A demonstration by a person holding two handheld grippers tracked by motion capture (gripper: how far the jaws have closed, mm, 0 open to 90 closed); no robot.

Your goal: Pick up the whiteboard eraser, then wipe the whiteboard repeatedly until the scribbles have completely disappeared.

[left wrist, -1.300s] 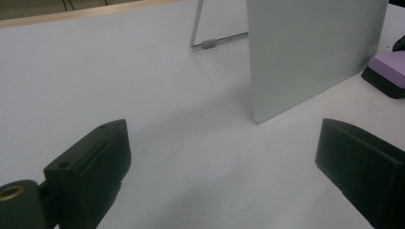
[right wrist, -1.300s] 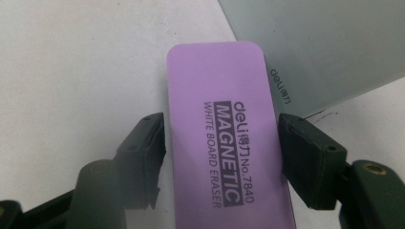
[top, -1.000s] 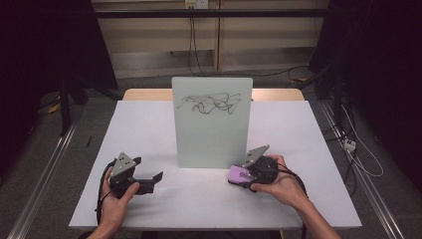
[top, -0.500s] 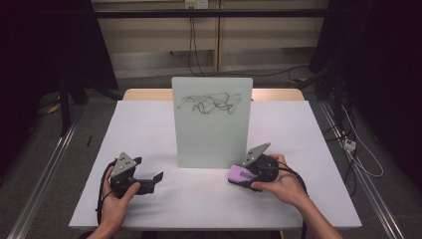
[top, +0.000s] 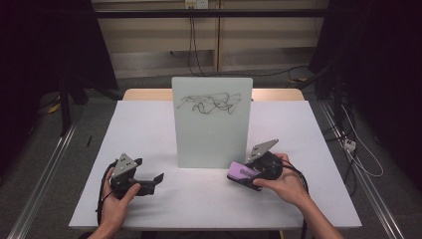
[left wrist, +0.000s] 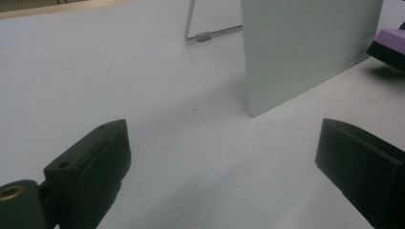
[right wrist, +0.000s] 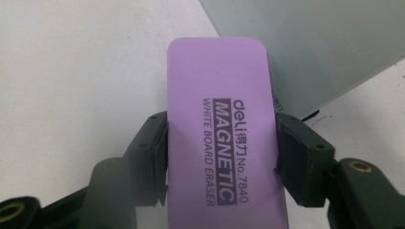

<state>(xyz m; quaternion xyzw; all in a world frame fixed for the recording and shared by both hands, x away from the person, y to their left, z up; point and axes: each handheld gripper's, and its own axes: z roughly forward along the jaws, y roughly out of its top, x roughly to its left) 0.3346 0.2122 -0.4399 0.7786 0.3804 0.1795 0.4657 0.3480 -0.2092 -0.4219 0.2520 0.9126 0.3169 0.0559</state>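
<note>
While the right gripper (right wrist: pixel 220 157) clamps the eraser (right wrist: pixel 222 129) beside the whiteboard's (top: pixel 211 124) edge, the left gripper (left wrist: pixel 229 162) gapes empty.

This looks like a lab or test room set up for recording, not a home. A plain white table (top: pixel 149 129) stands alone on a grey floor (top: pixel 45 149), with metal rails (top: pixel 42 174) running along both sides. Dark curtains (top: pixel 35 59) hang at left and right. Loose cables (top: pixel 358 154) trail across the floor to a plug strip (top: pixel 350 145), and more cables (top: pixel 191 35) drop down the pale back wall (top: pixel 149 45).
</note>
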